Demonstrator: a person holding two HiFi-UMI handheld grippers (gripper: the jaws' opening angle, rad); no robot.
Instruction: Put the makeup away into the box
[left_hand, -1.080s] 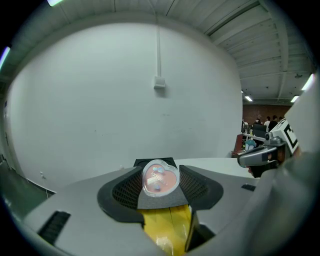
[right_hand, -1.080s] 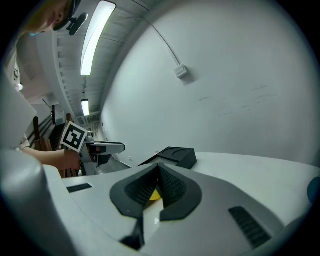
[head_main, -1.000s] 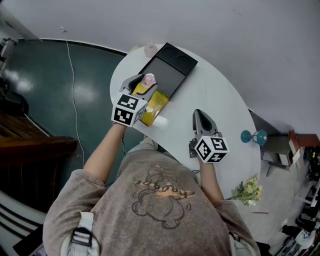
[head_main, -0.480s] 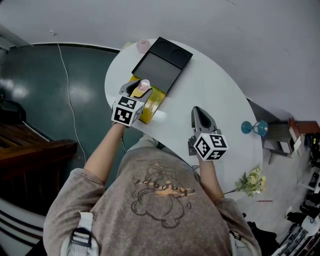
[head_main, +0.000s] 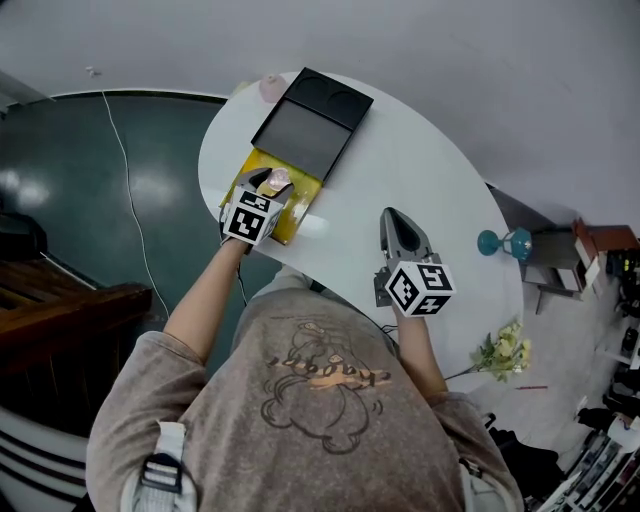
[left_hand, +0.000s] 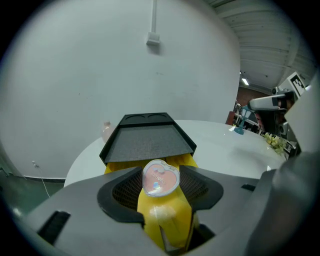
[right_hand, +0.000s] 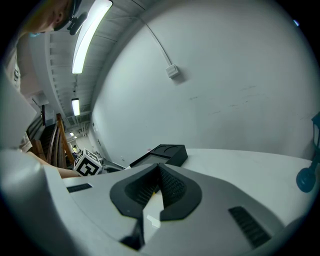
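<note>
Two grippers are over the white table (head_main: 430, 170). The left gripper (head_main: 272, 181) clamps one heart-shaped pink compact (left_hand: 160, 178) just above the one yellow box (head_main: 246, 169) at the table's left edge. One black tray (head_main: 305, 125) lies just beyond the box, with one pink bottle (head_main: 272, 88) at the far edge beside it. One white tube (head_main: 312, 226) lies beside the box. The right gripper (head_main: 394, 224) is pinched closed and empty near the near edge.

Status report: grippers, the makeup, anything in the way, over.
Left gripper shut on pink heart compact, over the open yellow box. Right gripper shut, empty, above the table. Black lid open behind, nothing blocking.
</note>
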